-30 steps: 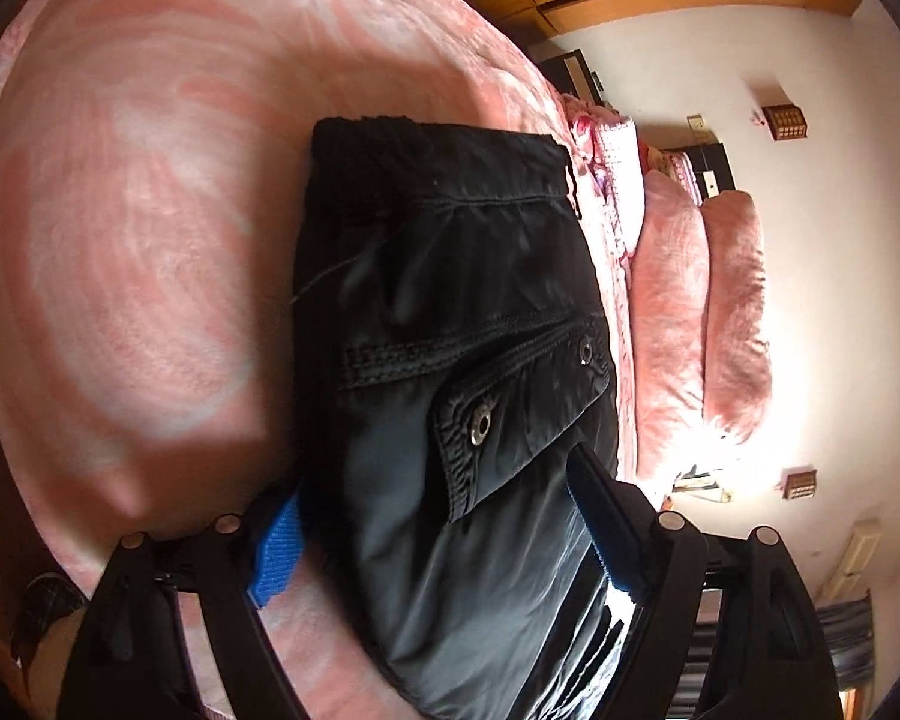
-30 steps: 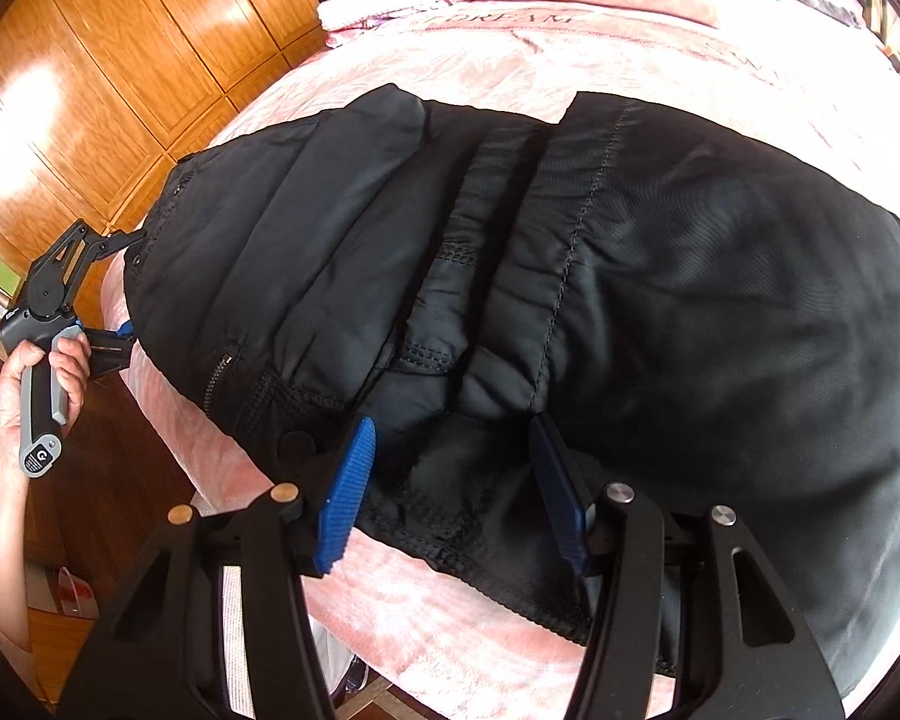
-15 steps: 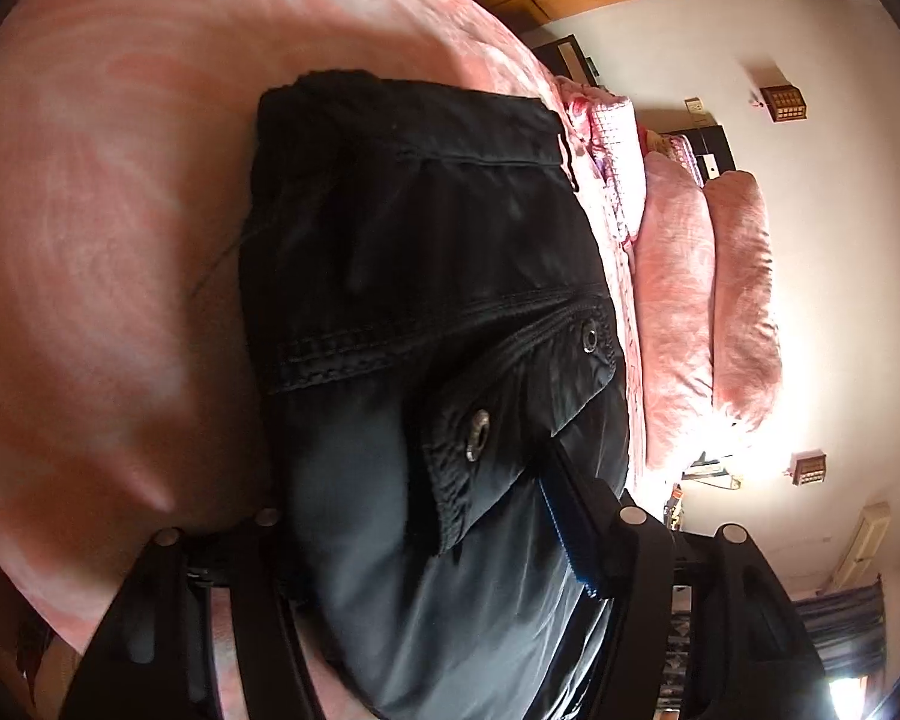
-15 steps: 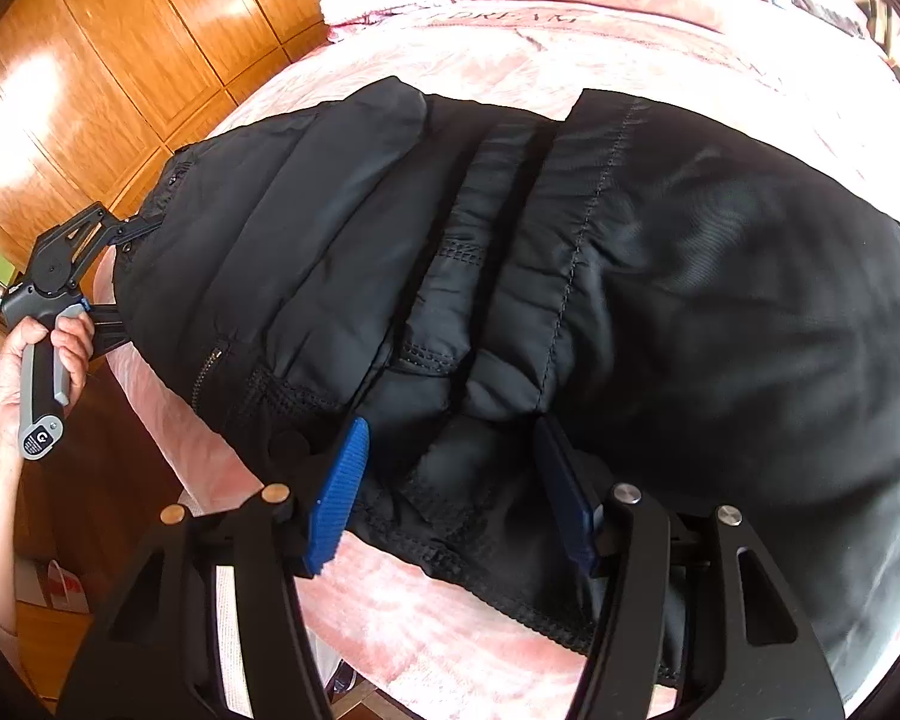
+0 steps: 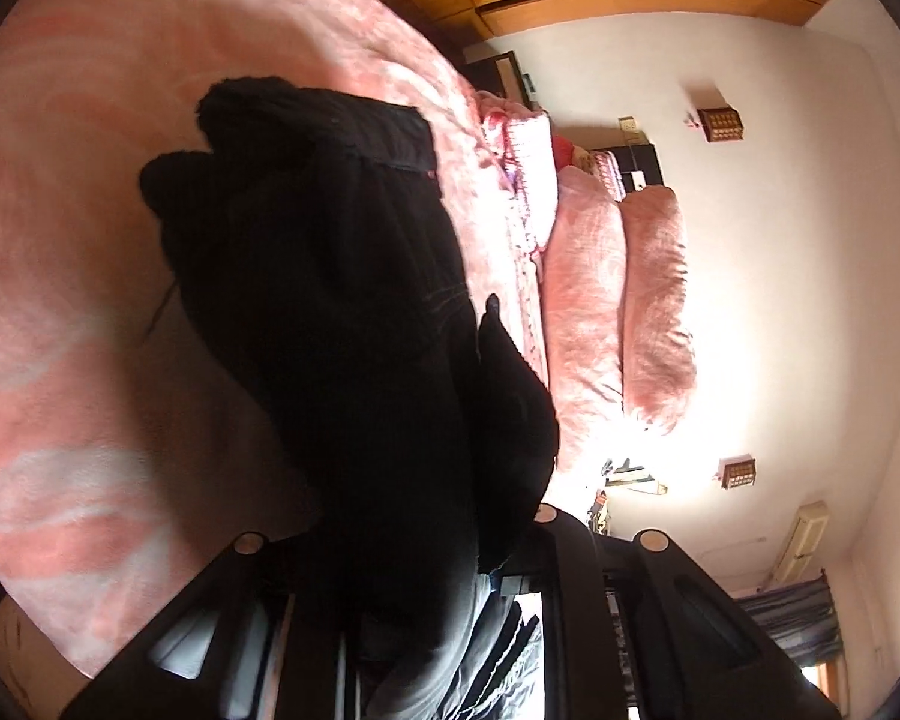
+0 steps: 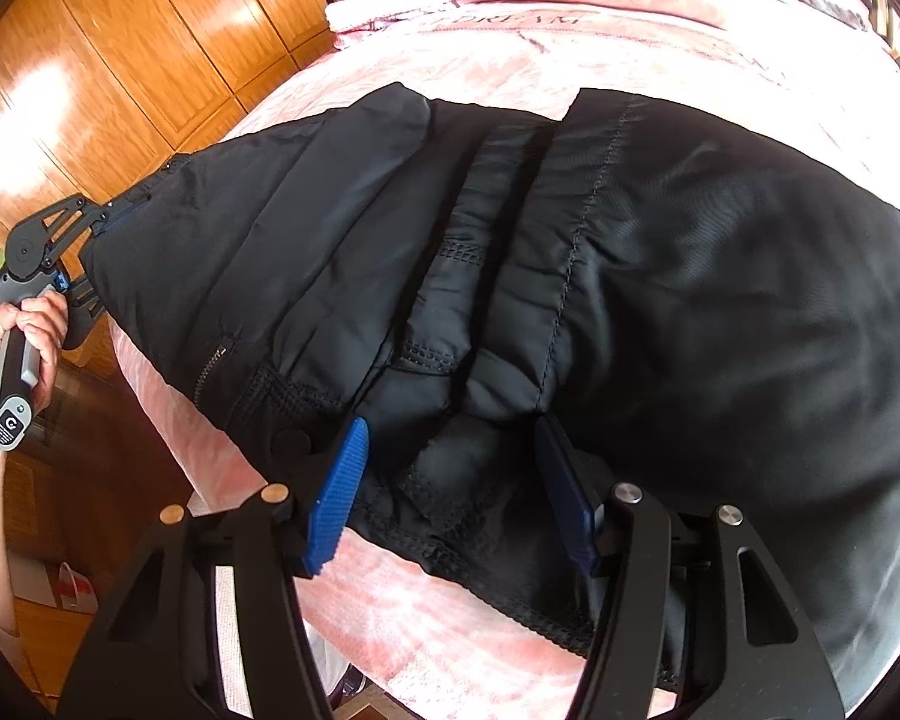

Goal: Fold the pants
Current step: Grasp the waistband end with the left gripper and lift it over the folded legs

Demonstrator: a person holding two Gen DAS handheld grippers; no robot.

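Black padded pants [image 6: 630, 270] lie spread across a pink bedcover [image 6: 450, 618]. At their left end my left gripper [image 6: 105, 222], held by a hand [image 6: 30, 324], is closing on the fabric and lifts that end off the bed. In the left wrist view the dark pants [image 5: 330, 300] bunch up between the fingers of my left gripper [image 5: 402, 546] and hide its pads. My right gripper [image 6: 450, 492] stands open over the near hem, its blue pads on either side of a fold without pinching it.
Pink pillows [image 5: 618, 300] lie at the head of the bed against a white wall. A wooden wardrobe [image 6: 120, 60] stands beyond the left side of the bed. The bed's edge runs just below my right gripper, with floor beneath.
The left gripper's jaws closed on the pants' end and rose, pulling the fabric up into a bunch; the snap pocket is no longer visible. The right gripper stayed in place.
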